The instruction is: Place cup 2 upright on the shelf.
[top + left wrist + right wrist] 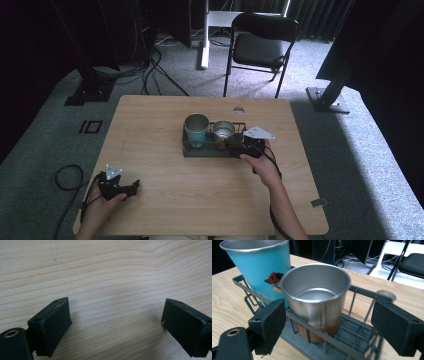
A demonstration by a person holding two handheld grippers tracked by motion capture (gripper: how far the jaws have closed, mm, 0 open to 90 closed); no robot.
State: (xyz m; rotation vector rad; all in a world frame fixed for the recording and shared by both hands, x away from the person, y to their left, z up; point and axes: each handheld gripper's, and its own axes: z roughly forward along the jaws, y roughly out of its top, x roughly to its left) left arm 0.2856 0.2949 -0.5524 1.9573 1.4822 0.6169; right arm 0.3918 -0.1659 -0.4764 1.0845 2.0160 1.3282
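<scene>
A dark wire rack (200,151) stands mid-table and holds two upright cups. On the left is a teal cup (196,129) with a steel rim and a small picture on its side (262,267). Beside it is a steel cup (223,130) with a brown band at its base (317,290). My right gripper (236,142) is at the rack's right end, open. In the right gripper view its jaws (329,307) straddle the steel cup across the rack's near wire wall (319,333) without touching it. My left gripper (133,187) rests open near the front left, over bare wood (116,307).
The wooden table (165,200) has a round cable hole (238,110) behind the rack. Past the far edge stand a black folding chair (262,45), dark stand posts (330,90) and floor cables (155,70). A cable loop (67,177) lies left of the table.
</scene>
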